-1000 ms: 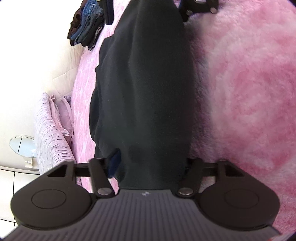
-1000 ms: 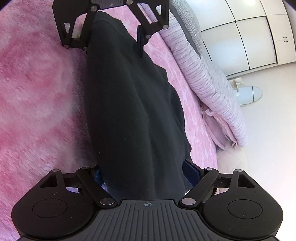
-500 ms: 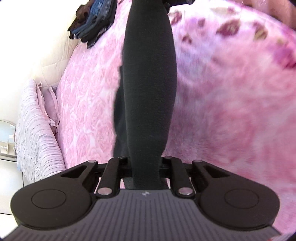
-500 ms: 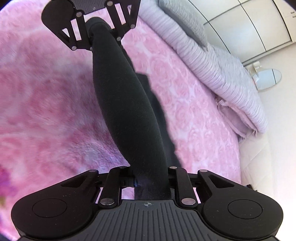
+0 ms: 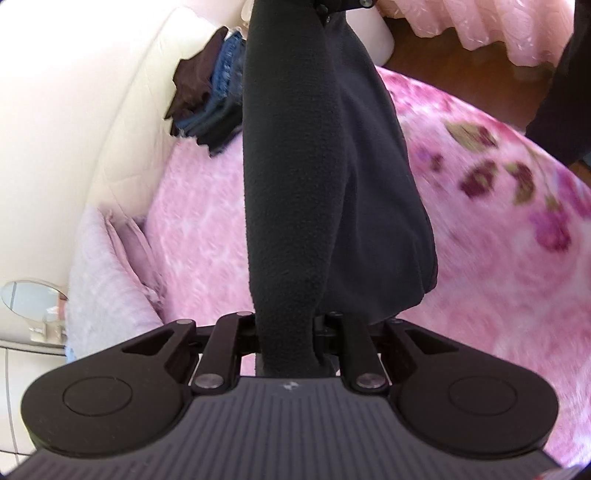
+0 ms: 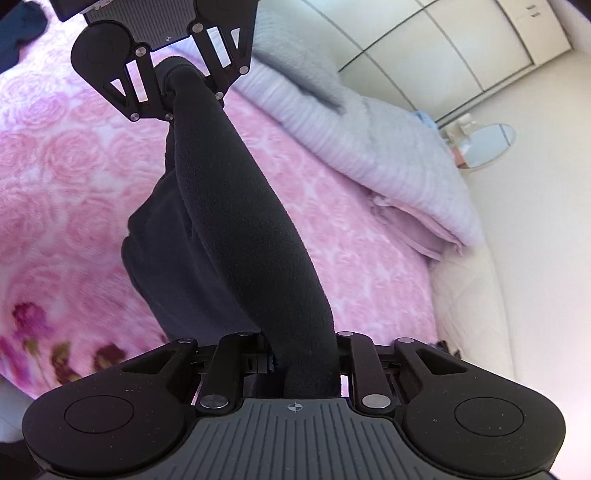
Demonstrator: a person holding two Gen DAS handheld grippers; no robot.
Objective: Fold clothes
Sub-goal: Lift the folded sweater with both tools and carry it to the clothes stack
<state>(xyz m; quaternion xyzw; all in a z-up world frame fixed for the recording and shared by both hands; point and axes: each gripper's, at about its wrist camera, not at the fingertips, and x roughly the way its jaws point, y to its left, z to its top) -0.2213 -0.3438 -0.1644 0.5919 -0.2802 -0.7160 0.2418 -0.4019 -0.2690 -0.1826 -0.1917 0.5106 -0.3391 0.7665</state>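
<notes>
A black fleece garment [image 5: 295, 177] is stretched taut between my two grippers and hangs in the air above the pink bed. My left gripper [image 5: 286, 343] is shut on one end of it. My right gripper [image 6: 306, 365] is shut on the other end. In the right wrist view the garment [image 6: 236, 221] runs up to the left gripper [image 6: 173, 85] at the top, with a loose fold sagging below the taut edge. The right gripper barely shows at the top of the left wrist view [image 5: 332, 5].
A pink rose-patterned blanket [image 5: 207, 229] covers the bed. A pile of dark and denim clothes [image 5: 210, 92] lies by the cream headboard [image 5: 92, 110]. A grey striped pillow [image 6: 354, 140] lies at the bed's edge. White wardrobe doors [image 6: 461, 44] stand beyond.
Both grippers closed on the garment's ends and lifted it off the blanket. It now hangs stretched between them, higher above the bed.
</notes>
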